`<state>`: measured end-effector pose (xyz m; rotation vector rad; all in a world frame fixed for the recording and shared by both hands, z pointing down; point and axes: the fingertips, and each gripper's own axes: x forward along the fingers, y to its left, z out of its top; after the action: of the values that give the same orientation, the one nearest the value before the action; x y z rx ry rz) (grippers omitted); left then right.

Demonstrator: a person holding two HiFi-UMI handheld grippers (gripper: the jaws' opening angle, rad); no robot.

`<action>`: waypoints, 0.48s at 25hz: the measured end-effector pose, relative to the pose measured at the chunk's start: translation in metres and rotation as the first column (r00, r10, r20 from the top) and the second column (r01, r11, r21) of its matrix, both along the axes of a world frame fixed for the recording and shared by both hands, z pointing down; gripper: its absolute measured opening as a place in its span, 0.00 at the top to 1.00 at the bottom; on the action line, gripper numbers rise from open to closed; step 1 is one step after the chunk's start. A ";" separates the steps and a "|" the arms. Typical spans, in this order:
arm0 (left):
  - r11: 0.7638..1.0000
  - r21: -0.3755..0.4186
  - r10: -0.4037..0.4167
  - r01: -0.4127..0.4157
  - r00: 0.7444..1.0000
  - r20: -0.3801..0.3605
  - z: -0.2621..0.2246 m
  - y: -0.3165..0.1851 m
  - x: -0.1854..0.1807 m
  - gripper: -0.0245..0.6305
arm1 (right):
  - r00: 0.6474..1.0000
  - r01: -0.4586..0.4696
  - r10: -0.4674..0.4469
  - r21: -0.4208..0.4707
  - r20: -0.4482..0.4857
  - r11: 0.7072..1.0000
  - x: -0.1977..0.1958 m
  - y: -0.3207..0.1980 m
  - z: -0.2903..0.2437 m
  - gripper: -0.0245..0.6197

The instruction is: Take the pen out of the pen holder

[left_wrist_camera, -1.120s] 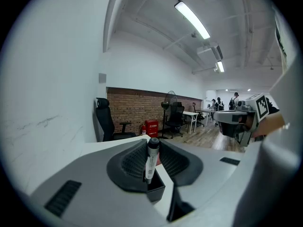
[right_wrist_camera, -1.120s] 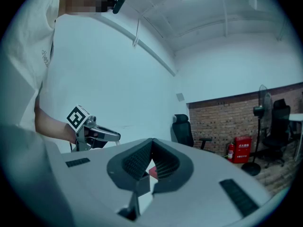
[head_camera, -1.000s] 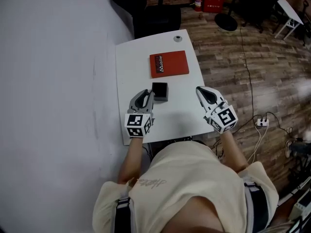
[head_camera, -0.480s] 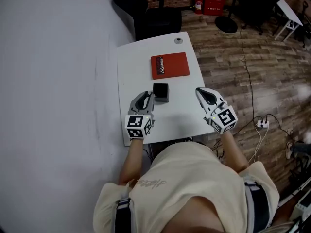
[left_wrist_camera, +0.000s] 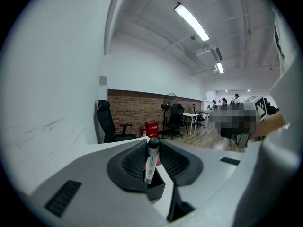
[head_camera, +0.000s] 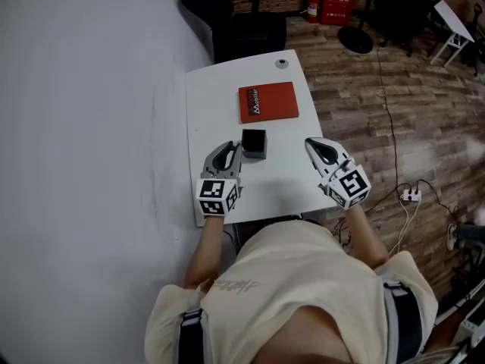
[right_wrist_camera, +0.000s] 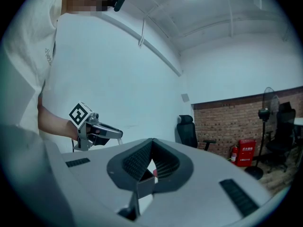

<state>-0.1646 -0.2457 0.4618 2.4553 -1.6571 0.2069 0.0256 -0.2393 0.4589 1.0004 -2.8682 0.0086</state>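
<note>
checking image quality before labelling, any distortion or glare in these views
Head view: evenly lit, floorboards bow toward the edges, pen holder small but sharp. Left gripper view: fisheye circle with black corners, ceiling light blown out, pen crisp. Right gripper view: same fisheye, jaws dark up close.

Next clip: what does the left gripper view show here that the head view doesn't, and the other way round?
Only the left gripper view: the pen standing in the pen holder, framed by the left gripper's open jaws. Only the head view: the small round object at the table's far edge, the power strip on the floor, the person's cream shirt. Both: the holder, table, office chair and right gripper; the red book is plain from above, just a red sliver in the gripper view.
</note>
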 end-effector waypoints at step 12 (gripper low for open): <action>1.000 -0.018 0.004 -0.005 1.000 -0.010 0.004 -0.001 -0.002 0.83 | 1.000 0.018 -0.018 -0.016 -0.014 1.000 -0.006 0.001 0.003 0.95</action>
<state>-0.1664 -0.2469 0.4658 2.4427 -1.6384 0.2089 0.0198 -0.2387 0.4621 0.9680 -2.8602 0.0223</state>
